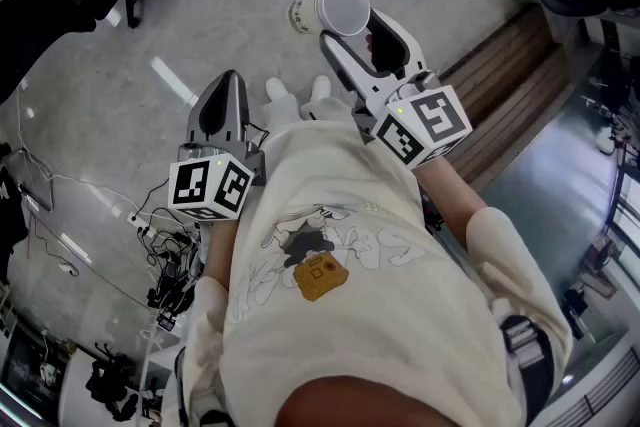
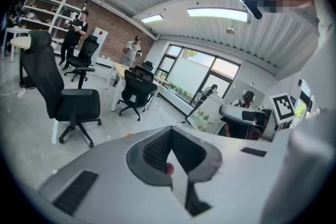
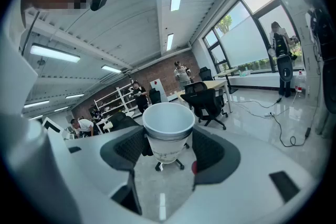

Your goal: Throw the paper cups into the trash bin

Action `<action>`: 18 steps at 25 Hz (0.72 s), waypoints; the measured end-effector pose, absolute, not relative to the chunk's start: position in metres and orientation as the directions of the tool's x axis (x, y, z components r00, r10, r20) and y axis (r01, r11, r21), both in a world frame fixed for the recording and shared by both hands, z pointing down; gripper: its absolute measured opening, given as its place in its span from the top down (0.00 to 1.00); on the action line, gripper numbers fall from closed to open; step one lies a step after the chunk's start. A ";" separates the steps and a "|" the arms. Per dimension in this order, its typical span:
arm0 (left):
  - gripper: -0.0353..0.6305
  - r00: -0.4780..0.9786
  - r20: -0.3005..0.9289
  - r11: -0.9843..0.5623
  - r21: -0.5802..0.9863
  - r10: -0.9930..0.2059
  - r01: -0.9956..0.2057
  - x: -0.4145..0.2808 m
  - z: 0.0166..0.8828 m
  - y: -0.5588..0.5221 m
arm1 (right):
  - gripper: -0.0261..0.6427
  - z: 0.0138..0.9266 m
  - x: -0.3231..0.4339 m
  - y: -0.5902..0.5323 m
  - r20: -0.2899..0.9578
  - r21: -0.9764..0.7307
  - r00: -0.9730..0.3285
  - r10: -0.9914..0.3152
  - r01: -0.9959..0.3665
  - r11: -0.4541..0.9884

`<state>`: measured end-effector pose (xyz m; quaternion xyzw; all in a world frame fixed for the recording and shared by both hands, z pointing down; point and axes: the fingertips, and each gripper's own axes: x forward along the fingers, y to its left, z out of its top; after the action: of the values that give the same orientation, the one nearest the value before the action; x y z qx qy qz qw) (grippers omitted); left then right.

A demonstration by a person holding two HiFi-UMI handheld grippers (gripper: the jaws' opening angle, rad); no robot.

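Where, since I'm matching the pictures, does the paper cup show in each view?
Head view: cup at top centre, between the right gripper's fingers.
Left gripper view: cup right of centre, small, its printed side showing.
Right gripper view: cup at the centre, gripped between the fingers, its mouth towards the camera.
Shared landmark: the right gripper that holds it, seen in all three views.
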<state>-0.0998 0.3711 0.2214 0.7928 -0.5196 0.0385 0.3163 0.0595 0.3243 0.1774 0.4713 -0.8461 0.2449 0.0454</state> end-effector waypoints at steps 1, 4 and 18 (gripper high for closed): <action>0.94 0.464 0.388 -0.269 0.459 -0.796 -0.847 -0.089 0.221 0.373 | 0.52 0.178 0.068 0.331 0.305 -0.375 -0.553 -0.775 -0.818 0.436; 0.94 0.478 0.379 -0.295 0.449 -0.792 -0.844 -0.062 0.218 0.380 | 0.52 0.181 0.091 0.349 0.305 -0.384 -0.554 -0.774 -0.816 0.433; 0.94 0.452 0.360 -0.306 0.395 -0.816 -0.866 -0.058 0.201 0.401 | 0.53 0.181 0.102 0.380 0.277 -0.449 -0.574 -0.771 -0.786 0.425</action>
<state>-0.0582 0.4008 0.2007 0.8067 -0.5213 0.0460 0.2746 0.1020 0.3800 0.1812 0.4612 -0.8439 0.2738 0.0144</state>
